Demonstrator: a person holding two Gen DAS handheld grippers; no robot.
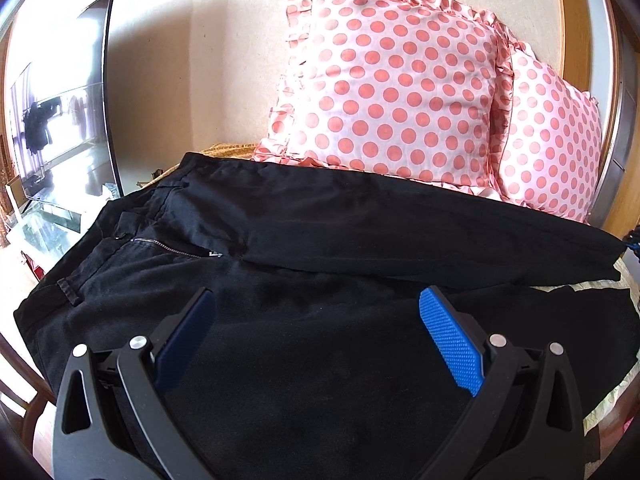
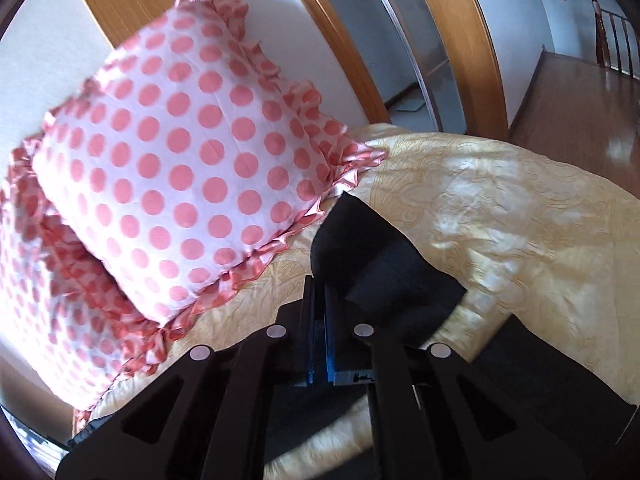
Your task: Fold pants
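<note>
The black pants [image 1: 360, 216] lie spread on the bed in the left wrist view. The waistband and open zipper [image 1: 172, 246] are at the left, and the far leg runs off to the right. My left gripper [image 1: 318, 294] hovers over the near leg, open, with nothing between its blue pads [image 1: 450, 344]. In the right wrist view my right gripper [image 2: 320, 286] is shut, pads together, on the end of a pant leg [image 2: 368, 244]. The black cloth sticks up beyond the fingertips, lifted off the bedspread.
Two pink polka-dot pillows [image 1: 392, 80] [image 2: 172, 168] lean against the wall behind the pants. The yellow patterned bedspread [image 2: 500, 220] covers the bed. A screen [image 1: 60, 100] stands at the left. A wooden door frame [image 2: 472, 40] and floor lie beyond the bed's right side.
</note>
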